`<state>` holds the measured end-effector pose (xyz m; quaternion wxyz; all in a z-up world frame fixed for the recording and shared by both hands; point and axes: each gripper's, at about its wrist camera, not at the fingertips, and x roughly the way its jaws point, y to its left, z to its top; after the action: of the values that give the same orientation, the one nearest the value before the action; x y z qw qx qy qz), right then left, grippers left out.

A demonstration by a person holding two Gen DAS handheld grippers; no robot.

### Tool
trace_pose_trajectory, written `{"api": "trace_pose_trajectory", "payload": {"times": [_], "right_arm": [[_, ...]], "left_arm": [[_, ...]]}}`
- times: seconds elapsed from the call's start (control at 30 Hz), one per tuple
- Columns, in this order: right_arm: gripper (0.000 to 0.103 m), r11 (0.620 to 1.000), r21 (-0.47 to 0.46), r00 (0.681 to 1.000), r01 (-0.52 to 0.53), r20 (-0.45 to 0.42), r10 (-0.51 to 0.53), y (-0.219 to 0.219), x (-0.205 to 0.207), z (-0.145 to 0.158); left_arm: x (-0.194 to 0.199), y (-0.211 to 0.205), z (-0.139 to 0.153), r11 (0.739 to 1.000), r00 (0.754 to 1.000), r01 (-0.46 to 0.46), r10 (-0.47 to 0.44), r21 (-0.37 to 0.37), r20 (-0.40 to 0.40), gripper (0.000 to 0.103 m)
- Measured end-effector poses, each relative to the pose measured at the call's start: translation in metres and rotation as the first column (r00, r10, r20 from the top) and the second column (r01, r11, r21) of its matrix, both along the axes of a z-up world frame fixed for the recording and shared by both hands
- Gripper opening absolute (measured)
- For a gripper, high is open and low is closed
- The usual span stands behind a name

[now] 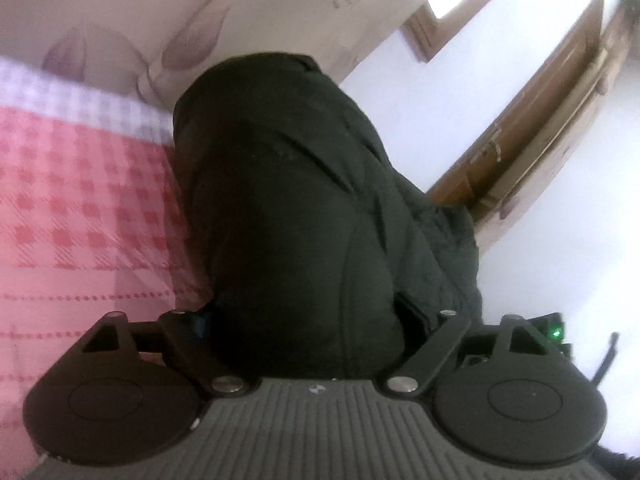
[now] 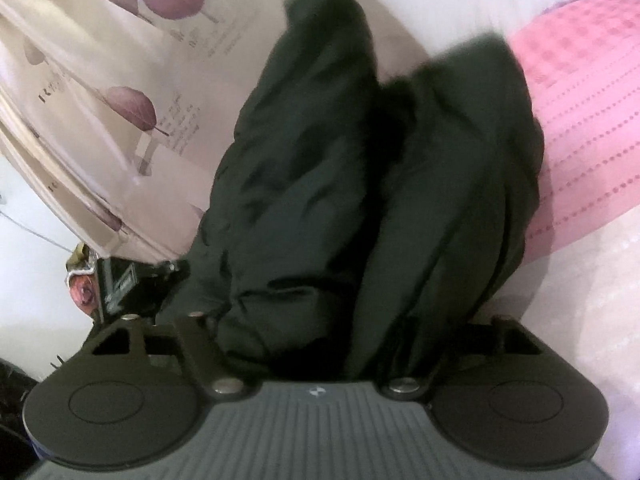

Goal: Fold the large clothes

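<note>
Left wrist view: the bulky dark green padded jacket (image 1: 288, 200) is bunched between the jaws of the left gripper (image 1: 308, 320), set fairly wide; whether the pads bite cannot be told. It lies over the pink checked bedspread (image 1: 80, 208).

Right wrist view: jacket folds (image 2: 360, 200) fill the right gripper (image 2: 320, 328); grip likewise unclear. Step judged as gathering for a fold; firm closure needed next. A leaf-printed curtain (image 2: 100, 100) hangs close.

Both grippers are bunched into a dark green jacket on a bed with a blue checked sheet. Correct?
Not quite: the sheet is pink and red checked, not blue, as the left wrist view shows. The rest holds: the dark green jacket fills the space between the fingers of the left gripper and the right gripper.
</note>
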<state>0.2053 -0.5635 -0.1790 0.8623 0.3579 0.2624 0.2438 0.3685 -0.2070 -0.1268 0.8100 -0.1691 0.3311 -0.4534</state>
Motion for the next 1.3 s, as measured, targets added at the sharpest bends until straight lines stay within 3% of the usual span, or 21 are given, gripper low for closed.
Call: {"api": "trace_pose_trajectory", "payload": {"times": [0.33, 0.8, 1.3], "right_arm": [[0.063, 0.999, -0.007, 0.999, -0.039, 0.028, 0.039, 0.039, 0.000, 0.018], [0.063, 0.987, 0.003, 0.984, -0.162, 0.073, 0.162, 0.128, -0.019, 0.056], [0.063, 0.976, 0.007, 0.976, -0.218, 0.035, 0.217, 0.187, -0.048, 0.050]], "left_arm": [[-0.039, 0.041, 0.030, 0.995, 0.993, -0.089, 0.085, 0.046, 0.082, 0.077], [-0.116, 0.151, 0.081, 0.963, 0.962, -0.254, 0.242, 0.086, 0.129, 0.077], [-0.178, 0.224, 0.088, 0.923, 0.931, -0.352, 0.328, 0.155, 0.162, 0.077]]}}
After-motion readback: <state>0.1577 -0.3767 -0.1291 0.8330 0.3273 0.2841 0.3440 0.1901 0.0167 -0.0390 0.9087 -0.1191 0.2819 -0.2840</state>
